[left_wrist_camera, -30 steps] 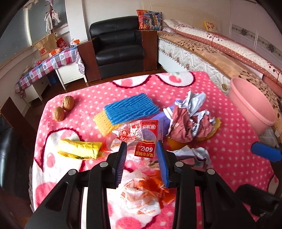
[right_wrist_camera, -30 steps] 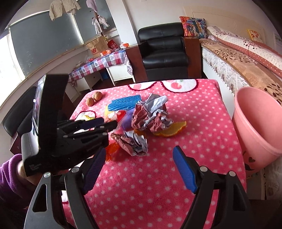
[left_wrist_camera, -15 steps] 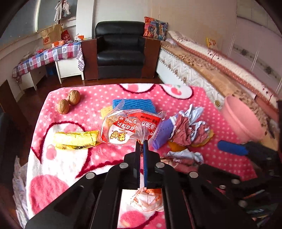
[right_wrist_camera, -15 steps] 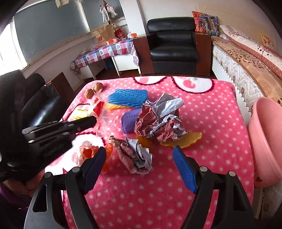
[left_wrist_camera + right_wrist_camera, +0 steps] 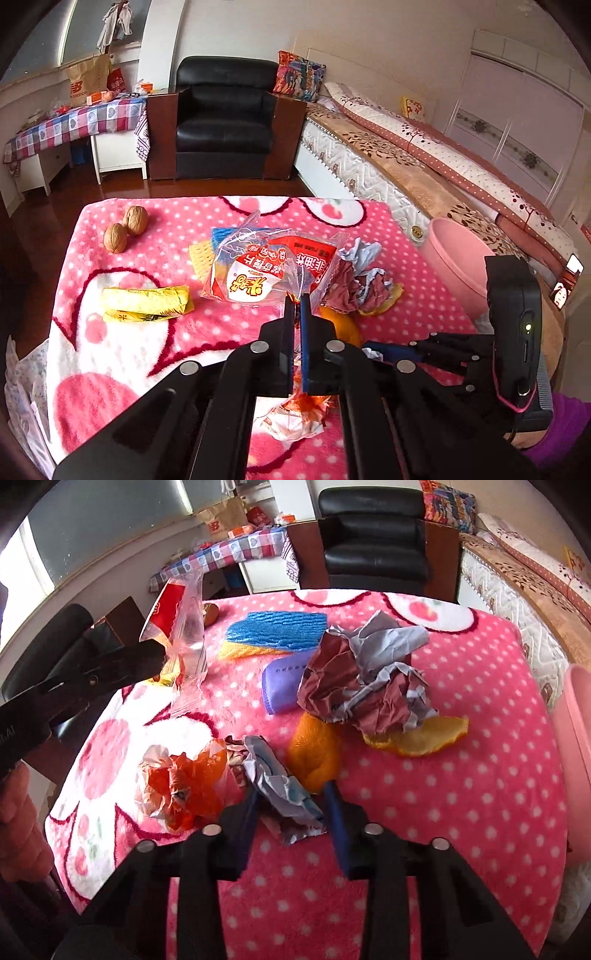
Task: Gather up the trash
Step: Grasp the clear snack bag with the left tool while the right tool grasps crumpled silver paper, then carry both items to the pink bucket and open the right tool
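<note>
Nearest in the right wrist view, the right gripper (image 5: 290,805) has dropped onto the small crumpled paper wad (image 5: 284,790) at 6 o'clock. Its blue pads, wide apart over bare blanket a second ago, now flank the wad closely; whether they pinch it yet I cannot tell.

Beyond it, at 9 o'clock, the left gripper (image 5: 294,314) has gone from open over the pile to pressed together on the lower edge of the clear red-and-white snack bag (image 5: 273,271), which now hangs clear of the pink dotted blanket (image 5: 480,782) instead of lying flat. One piece of trash is therefore in hand, and a second is probably about to be.

Farther out, the orange plastic bag (image 5: 184,786), orange peels (image 5: 417,736), large crumpled paper ball (image 5: 365,679), purple sponge (image 5: 282,681) and blue-yellow cloth (image 5: 277,631) lie untouched.

At 3 o'clock stands the pink bin (image 5: 456,258), beside the table, the likely destination.
</note>
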`<state>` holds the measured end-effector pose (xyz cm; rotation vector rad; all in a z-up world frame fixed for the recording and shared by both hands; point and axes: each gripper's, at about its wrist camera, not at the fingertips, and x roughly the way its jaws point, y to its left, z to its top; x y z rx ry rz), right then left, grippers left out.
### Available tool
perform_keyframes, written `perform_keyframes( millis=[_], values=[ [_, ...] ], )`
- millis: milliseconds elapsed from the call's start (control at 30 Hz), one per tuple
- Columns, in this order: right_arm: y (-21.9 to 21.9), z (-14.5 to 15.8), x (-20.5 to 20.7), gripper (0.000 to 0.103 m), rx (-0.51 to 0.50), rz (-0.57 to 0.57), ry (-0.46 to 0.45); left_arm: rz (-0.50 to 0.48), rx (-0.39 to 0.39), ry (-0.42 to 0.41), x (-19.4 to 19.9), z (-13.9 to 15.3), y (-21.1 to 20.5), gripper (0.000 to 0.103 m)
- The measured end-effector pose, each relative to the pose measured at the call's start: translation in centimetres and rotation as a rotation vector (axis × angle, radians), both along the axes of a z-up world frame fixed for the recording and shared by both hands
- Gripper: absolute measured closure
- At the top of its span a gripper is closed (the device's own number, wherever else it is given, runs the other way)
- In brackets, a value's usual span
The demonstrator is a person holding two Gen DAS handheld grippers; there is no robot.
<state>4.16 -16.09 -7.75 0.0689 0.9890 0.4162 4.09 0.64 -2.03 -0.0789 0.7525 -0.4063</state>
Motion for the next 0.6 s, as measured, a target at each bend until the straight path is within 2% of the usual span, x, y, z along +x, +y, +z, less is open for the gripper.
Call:
perform_keyframes(
  millis=[67, 233, 600],
  values=[
    [-0.3, 0.4, -0.5, 0.092, 0.003, -0.014, -0.010, -0.006, -0.007, -0.011, -0.3, 0.2, -0.1, 0.101],
    [-1.0, 1.9, -2.4, 0.095, -0.026, -0.045, -0.062, -0.027, -0.045, -0.041, -1.2, 0.9, -0.5, 0.101],
    [-5.3, 6.8, -4.7, 0.095, 0.006, -0.191, -0.194, -0.069, -0.099, -0.106, -1.6, 3.0, -3.0, 0.101]
  ],
)
